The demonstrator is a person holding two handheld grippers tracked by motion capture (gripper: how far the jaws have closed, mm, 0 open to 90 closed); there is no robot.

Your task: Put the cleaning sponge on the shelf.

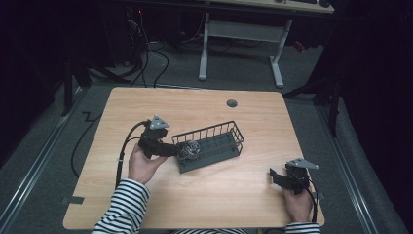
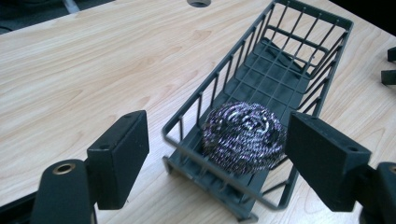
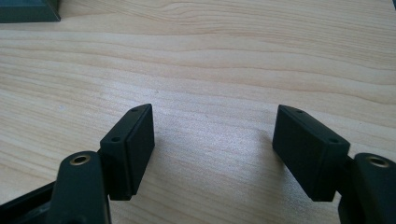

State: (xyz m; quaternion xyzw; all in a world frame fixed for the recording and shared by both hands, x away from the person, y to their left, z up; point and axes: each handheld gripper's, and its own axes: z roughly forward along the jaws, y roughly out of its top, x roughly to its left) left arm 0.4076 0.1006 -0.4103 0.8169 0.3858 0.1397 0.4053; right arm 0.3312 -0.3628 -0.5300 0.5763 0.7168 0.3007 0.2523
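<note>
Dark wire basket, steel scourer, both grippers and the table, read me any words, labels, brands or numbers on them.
None: no readable text on any of them.
Dark grey wire basket: bare wire, no label.
Round steel-wool scourer lying in it: no tag.
Left gripper and right gripper: plain black pads, no markings.
Light wooden table: wood grain alone.

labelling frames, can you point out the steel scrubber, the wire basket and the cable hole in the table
steel scrubber (image 2: 243,135), left gripper view, centre of its coiled top
wire basket (image 2: 306,11), left gripper view, far rim
cable hole (image 1: 232,103), high view, centre of the round grommet
</note>
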